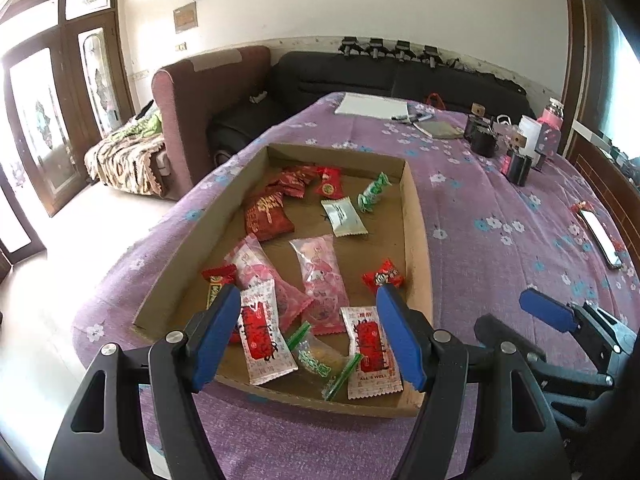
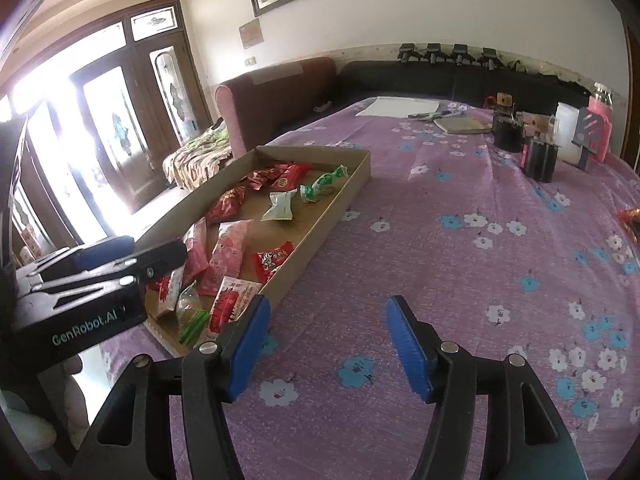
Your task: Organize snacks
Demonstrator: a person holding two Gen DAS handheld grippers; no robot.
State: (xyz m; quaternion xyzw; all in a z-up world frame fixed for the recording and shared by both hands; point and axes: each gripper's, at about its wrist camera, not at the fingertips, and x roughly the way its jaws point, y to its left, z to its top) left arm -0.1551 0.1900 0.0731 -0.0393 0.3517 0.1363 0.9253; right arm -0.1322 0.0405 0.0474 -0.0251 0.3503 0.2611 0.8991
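A shallow cardboard tray [image 1: 416,216] lies on the purple flowered cloth and holds several wrapped snacks. Among them are red packets [image 1: 266,216], two pink packets [image 1: 320,272], white-and-red sachets [image 1: 370,354], a white packet [image 1: 344,216] and a green candy [image 1: 374,192]. My left gripper [image 1: 308,300] hangs open over the tray's near end, above the sachets, with nothing gripped. To the right of the tray my right gripper [image 2: 328,312] is open over bare cloth, with nothing between its fingers. A small red snack [image 2: 630,216] lies at the far right edge.
A phone [image 1: 600,236] lies on the cloth at the right. Black cylinders [image 2: 540,160], a pink bottle [image 2: 600,120], a notebook [image 2: 460,125] and white paper [image 2: 396,106] stand at the far end. Sofas and glass doors lie beyond the table's left edge.
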